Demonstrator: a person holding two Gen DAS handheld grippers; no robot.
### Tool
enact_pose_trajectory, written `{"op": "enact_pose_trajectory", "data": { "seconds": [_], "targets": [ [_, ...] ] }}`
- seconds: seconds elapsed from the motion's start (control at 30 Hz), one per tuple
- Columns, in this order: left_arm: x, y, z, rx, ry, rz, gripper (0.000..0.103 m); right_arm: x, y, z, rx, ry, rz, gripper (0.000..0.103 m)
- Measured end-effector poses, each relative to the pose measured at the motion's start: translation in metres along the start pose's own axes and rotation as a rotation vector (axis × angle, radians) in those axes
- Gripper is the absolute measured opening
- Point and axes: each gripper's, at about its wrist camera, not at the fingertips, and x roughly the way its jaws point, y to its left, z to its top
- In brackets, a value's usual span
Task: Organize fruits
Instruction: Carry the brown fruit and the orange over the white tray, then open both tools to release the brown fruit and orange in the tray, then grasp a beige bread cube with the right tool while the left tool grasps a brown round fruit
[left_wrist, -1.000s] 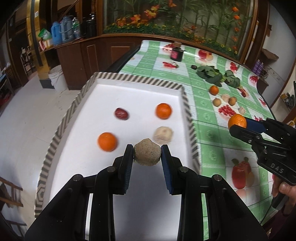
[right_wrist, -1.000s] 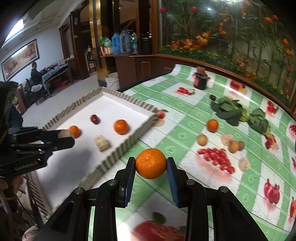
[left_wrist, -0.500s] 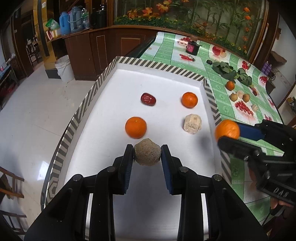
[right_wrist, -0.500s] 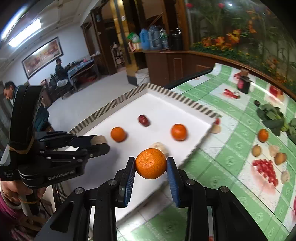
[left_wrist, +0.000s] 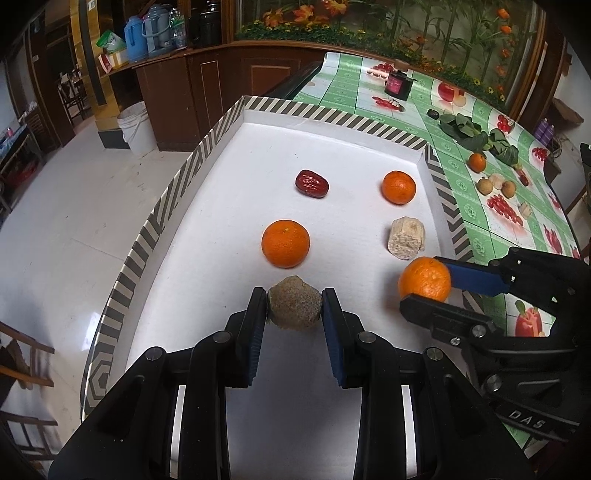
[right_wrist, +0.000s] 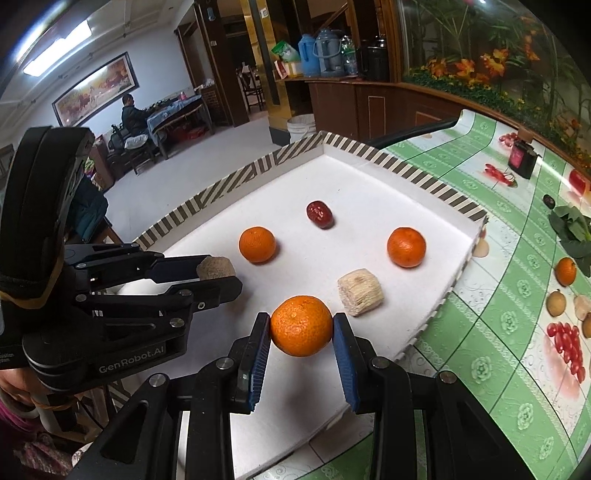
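Orange mandarin (right_wrist: 301, 325) sat clamped in my right claw (right_wrist: 301, 334) above the white tray (left_wrist: 207, 155); my left claw (left_wrist: 294, 308) gripped a beige lump (left_wrist: 294, 307) over the tray.

bare white tray (left_wrist: 229, 206) floor ahead, two oranges (left_wrist: 285, 243), date (left_wrist: 311, 184) beyond

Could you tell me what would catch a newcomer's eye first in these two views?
Probably the bright orange clamped in the right gripper over the near part of the white striped-rim tray. Beside it, the left gripper grips a rough tan lump over the same tray, where two oranges, a red date and a pale chunk already lie.
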Motion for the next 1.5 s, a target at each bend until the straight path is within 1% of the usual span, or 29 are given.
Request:
{"op": "enact_pose_trajectory", "data": {
  "seconds": [0.1, 0.3, 0.37, 0.4, 0.47, 0.5, 0.53, 0.6, 0.73, 0.87, 0.93, 1.07, 1.17, 1.33, 1.43, 1.5],
  "targets": [
    [0.003, -0.001, 0.000, -0.003, 0.007, 0.004, 0.030, 0.006, 0.002, 0.000, -0.003, 0.012, 0.001, 0.033],
    [0.008, -0.001, 0.000, -0.015, 0.023, 0.005, 0.030, 0.017, 0.001, 0.001, -0.017, 0.039, -0.022, 0.033],
    [0.008, -0.002, 0.000, -0.008, 0.021, 0.009, 0.030, 0.019, 0.002, 0.001, -0.028, 0.034, -0.029, 0.034],
    [0.008, -0.003, 0.000, -0.002, 0.020, 0.014, 0.032, 0.019, 0.002, 0.001, -0.034, 0.034, -0.033, 0.034],
    [0.009, -0.003, 0.000, -0.003, 0.019, 0.015, 0.042, 0.017, 0.003, 0.000, -0.042, 0.026, -0.035, 0.038],
    [0.009, -0.003, 0.000, -0.009, 0.019, 0.012, 0.054, 0.015, 0.002, 0.000, -0.043, 0.023, -0.038, 0.038],
    [0.008, -0.001, 0.000, -0.023, 0.022, 0.003, 0.061, 0.012, 0.000, -0.001, -0.039, 0.020, -0.039, 0.038],
    [0.007, 0.001, 0.000, -0.035, 0.018, 0.001, 0.061, 0.005, -0.003, -0.004, -0.028, 0.010, -0.039, 0.038],
    [0.001, 0.001, -0.001, -0.030, -0.004, 0.036, 0.061, -0.018, -0.013, -0.009, -0.001, -0.034, -0.045, 0.038],
    [-0.010, -0.008, 0.000, -0.022, -0.036, 0.037, 0.061, -0.041, -0.027, -0.015, 0.057, -0.087, -0.030, 0.038],
    [-0.016, -0.015, 0.001, -0.011, -0.058, 0.038, 0.061, -0.050, -0.035, -0.019, 0.080, -0.101, -0.039, 0.038],
    [-0.025, -0.033, 0.005, 0.013, -0.081, 0.006, 0.061, -0.066, -0.054, -0.031, 0.129, -0.123, -0.069, 0.038],
    [-0.026, -0.048, 0.008, 0.023, -0.084, -0.022, 0.061, -0.079, -0.072, -0.044, 0.171, -0.130, -0.102, 0.038],
    [-0.023, -0.081, 0.014, 0.050, -0.068, -0.094, 0.061, -0.102, -0.113, -0.075, 0.263, -0.134, -0.168, 0.038],
    [-0.020, -0.103, 0.018, 0.080, -0.057, -0.122, 0.061, -0.117, -0.140, -0.094, 0.324, -0.135, -0.225, 0.038],
    [-0.017, -0.117, 0.021, 0.099, -0.051, -0.132, 0.061, -0.123, -0.157, -0.104, 0.366, -0.134, -0.244, 0.039]
  ]
}}
